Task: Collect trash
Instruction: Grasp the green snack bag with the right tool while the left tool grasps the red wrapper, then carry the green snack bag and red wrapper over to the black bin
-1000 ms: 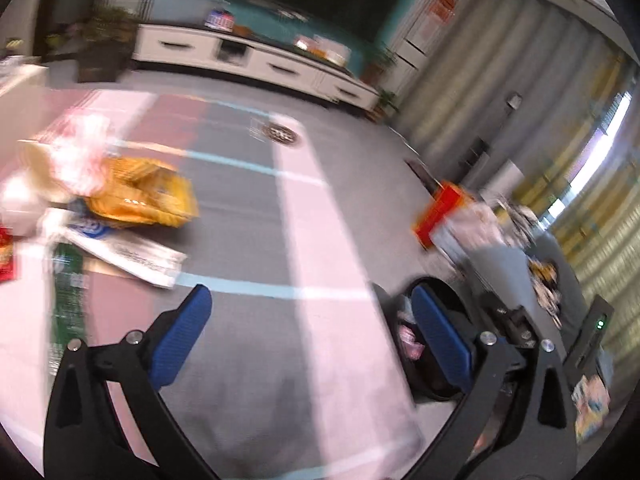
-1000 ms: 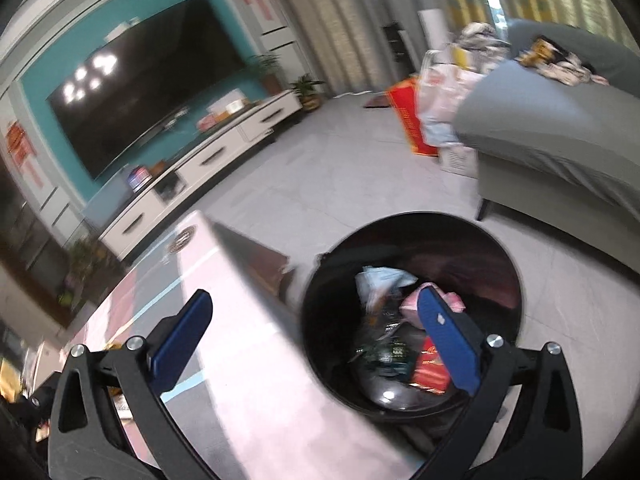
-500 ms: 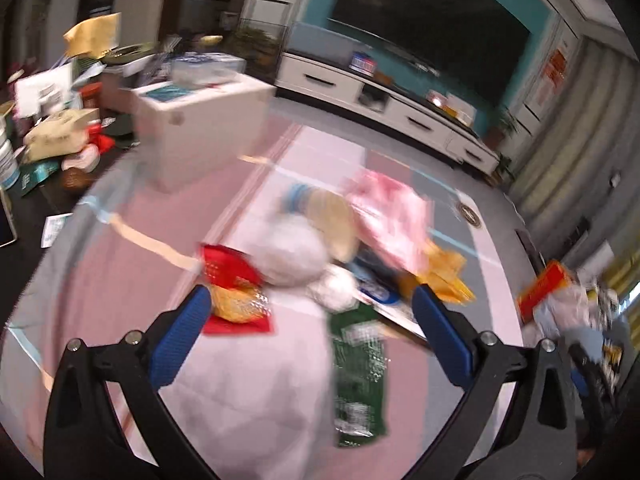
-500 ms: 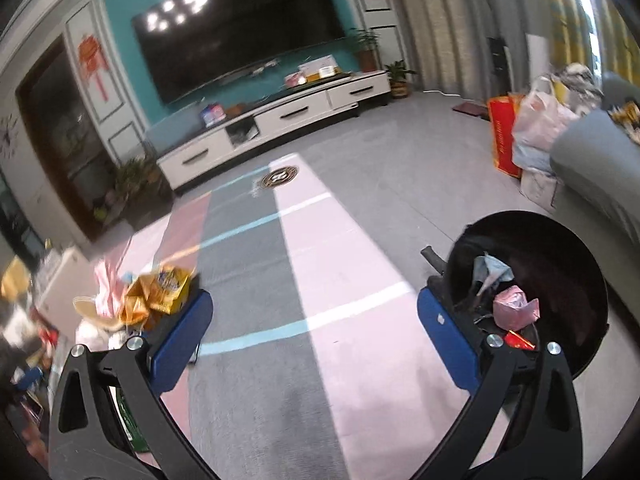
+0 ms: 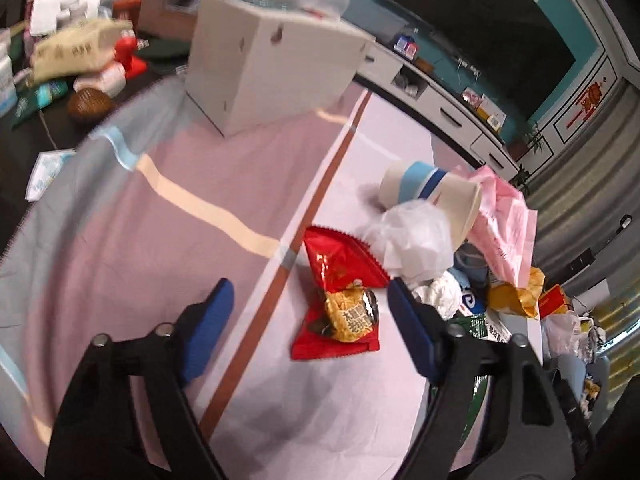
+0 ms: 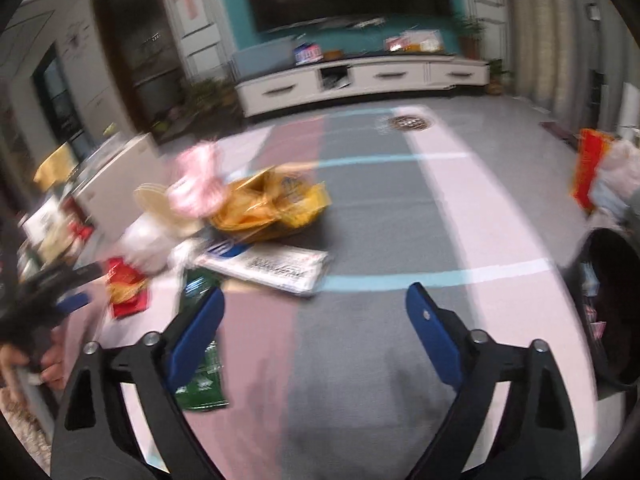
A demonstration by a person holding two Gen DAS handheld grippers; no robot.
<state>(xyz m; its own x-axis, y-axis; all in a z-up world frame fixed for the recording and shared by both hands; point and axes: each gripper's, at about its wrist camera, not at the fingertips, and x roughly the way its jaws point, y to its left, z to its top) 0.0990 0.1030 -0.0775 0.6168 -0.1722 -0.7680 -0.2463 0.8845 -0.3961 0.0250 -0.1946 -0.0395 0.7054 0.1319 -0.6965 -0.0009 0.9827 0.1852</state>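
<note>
A pile of trash lies on the striped mat. In the left wrist view a red snack wrapper lies just ahead of my open, empty left gripper, with white crumpled plastic, a paper cup and a pink bag behind it. In the right wrist view my right gripper is open and empty above the mat. A yellow bag, a white printed wrapper and a green wrapper lie left of it. The black trash bin stands at the right edge.
A white box stands on the mat behind the pile, with clutter to its left. A white TV cabinet runs along the far wall. A red bag sits at the right. My left gripper and hand show at the left edge.
Both grippers have swung away from the bin toward the trash pile. The left gripper has come down close to the red wrapper. The bin has slid to the right edge of the right view.
</note>
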